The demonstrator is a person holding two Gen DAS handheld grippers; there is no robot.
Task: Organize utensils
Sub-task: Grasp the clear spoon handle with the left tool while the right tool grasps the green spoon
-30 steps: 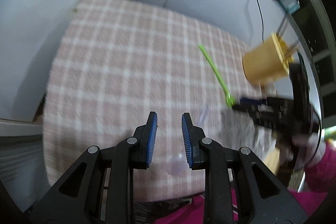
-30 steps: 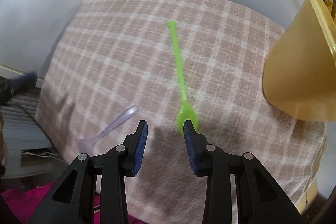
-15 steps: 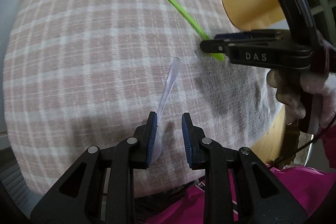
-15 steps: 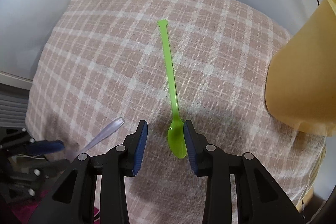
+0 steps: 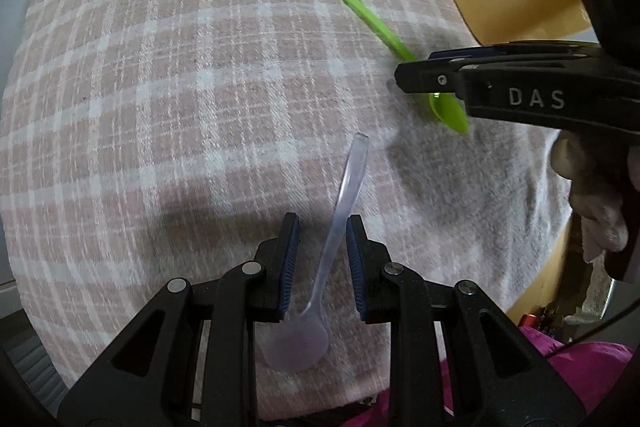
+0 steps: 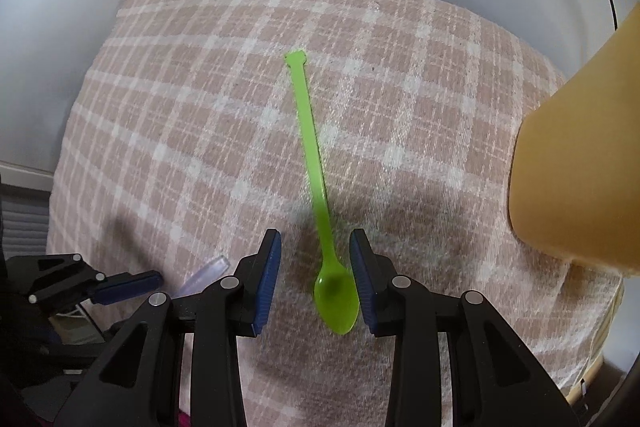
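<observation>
On the desk's pink plaid cloth [image 5: 168, 99], the left gripper [image 5: 322, 227] points steeply down with its jaws partly open astride the clear plastic spoon [image 5: 340, 203], pads not touching it; the bowl lies toward 6 o'clock, the handle toward 12. At 2 o'clock from it, the right gripper [image 6: 316, 243] likewise stands partly open around the green plastic spoon [image 6: 310, 147], gripping nothing. A yellow cup [image 6: 580, 163] stands at 3 o'clock from that spoon.
</observation>
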